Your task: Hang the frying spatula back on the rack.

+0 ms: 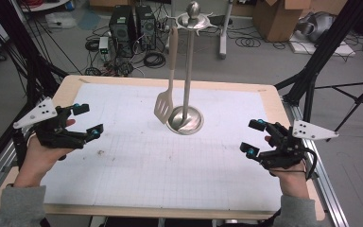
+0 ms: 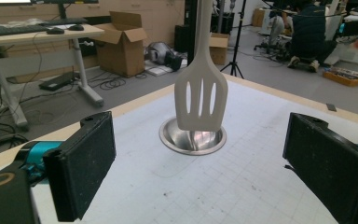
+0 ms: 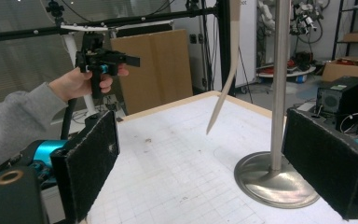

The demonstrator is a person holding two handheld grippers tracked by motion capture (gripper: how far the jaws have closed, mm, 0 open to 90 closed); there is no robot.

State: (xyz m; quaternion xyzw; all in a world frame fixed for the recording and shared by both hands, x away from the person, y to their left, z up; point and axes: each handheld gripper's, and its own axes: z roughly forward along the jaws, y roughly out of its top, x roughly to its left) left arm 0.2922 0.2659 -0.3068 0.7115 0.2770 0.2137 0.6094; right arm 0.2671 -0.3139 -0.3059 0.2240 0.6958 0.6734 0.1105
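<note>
Both your hands sit closest to the lens, so starting there: left gripper (image 1: 84, 120) and right gripper (image 1: 252, 137) are each spread wide, jaws released, nothing between the pads, low at opposite sides of the table (image 1: 123, 198).

Now the thing you'd be going for, the slotted spatula (image 1: 163, 108). It hangs from a hook at the top of the utensil stand (image 1: 188, 71), blade dangling just above the round base (image 1: 185, 119), mid-table towards the far side, well apart from both grippers.

What could bite you, I reckon: it hangs free, so nudging the blade sets it swinging and your pads close on air. Pulling sideways instead of lifting it off the hook could tip the stand.

Count: one spatula, one stand, two grippers. Floor behind has two black PC towers (image 1: 132, 29) and cardboard boxes (image 1: 276, 16).
</note>
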